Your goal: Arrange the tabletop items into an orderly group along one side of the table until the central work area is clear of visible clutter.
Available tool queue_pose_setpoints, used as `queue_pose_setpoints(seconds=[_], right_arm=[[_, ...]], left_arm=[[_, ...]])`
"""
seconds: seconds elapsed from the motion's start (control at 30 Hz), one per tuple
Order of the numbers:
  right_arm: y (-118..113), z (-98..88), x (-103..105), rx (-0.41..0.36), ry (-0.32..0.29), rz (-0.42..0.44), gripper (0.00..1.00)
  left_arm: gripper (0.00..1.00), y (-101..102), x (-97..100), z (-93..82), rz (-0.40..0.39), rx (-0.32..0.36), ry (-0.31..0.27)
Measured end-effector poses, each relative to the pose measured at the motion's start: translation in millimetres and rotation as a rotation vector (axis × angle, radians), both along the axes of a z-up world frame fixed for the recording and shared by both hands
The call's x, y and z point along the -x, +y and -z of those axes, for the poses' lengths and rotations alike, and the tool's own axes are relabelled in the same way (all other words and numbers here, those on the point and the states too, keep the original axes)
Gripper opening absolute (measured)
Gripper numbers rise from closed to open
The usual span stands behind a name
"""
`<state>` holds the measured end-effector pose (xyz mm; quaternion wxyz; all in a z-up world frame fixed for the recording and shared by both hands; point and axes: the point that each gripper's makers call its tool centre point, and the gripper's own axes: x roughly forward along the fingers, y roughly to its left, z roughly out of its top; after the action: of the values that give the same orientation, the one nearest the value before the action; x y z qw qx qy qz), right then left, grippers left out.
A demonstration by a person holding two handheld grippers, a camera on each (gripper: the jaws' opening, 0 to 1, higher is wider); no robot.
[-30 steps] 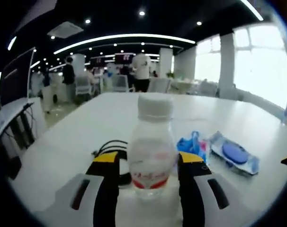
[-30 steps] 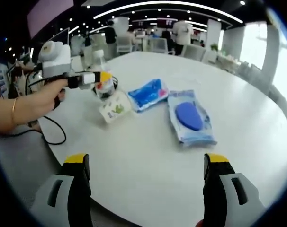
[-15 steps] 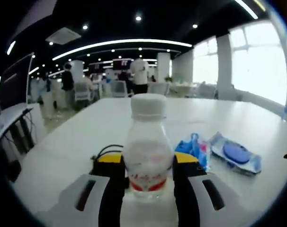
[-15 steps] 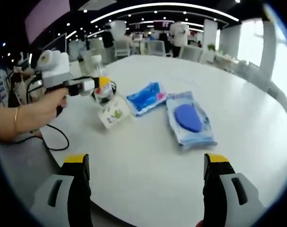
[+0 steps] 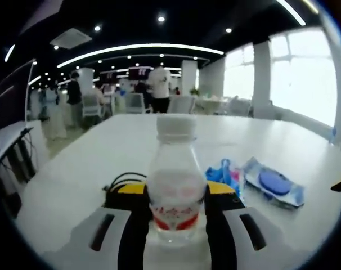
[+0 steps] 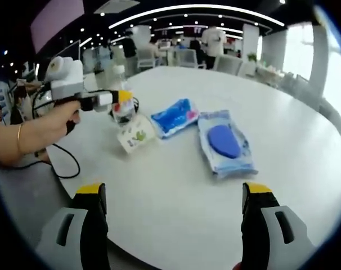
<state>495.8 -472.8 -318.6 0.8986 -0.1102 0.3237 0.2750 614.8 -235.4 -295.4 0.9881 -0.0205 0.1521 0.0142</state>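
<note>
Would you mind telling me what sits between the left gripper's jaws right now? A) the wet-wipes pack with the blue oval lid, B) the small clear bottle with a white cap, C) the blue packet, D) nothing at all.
B: in the left gripper view the jaws of the left gripper press against both sides of the small clear bottle, while the wet-wipes pack and the blue packet lie apart on the table.
</note>
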Motion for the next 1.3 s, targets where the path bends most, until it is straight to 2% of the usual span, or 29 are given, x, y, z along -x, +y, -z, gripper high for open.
queue_pose_setpoints(seconds=[0.5,0.63,0.73,1.13,1.3], right_arm=[[6.9,-1.8,3.0,-0.005,-0.006,-0.037,1.0],[16.4,-6.4,5.6,-0.055,-0.005,-0.064,1.0],[19.2,-5.5,7.2,-0.045,-0.007,-0.081,1.0],[17.8,0.2,9.2,-0.017,0.009,-0.088,1.0],[16.8,2.5,9.4,-0.011,0.017,-0.087,1.0]], left_arm=[[0.35,21.2,-1.8,-23.5,-0.021,-0.012,-0.04],[0.35,28.3,-4.8,-28.1,-0.021,-0.021,-0.042],[0.35,36.5,-7.8,-33.7,-0.019,-0.051,-0.053],[0.35,80.9,-20.6,-45.8,-0.059,-0.032,-0.057],[0.35,94.3,-29.5,-53.5,-0.057,-0.047,-0.062]])
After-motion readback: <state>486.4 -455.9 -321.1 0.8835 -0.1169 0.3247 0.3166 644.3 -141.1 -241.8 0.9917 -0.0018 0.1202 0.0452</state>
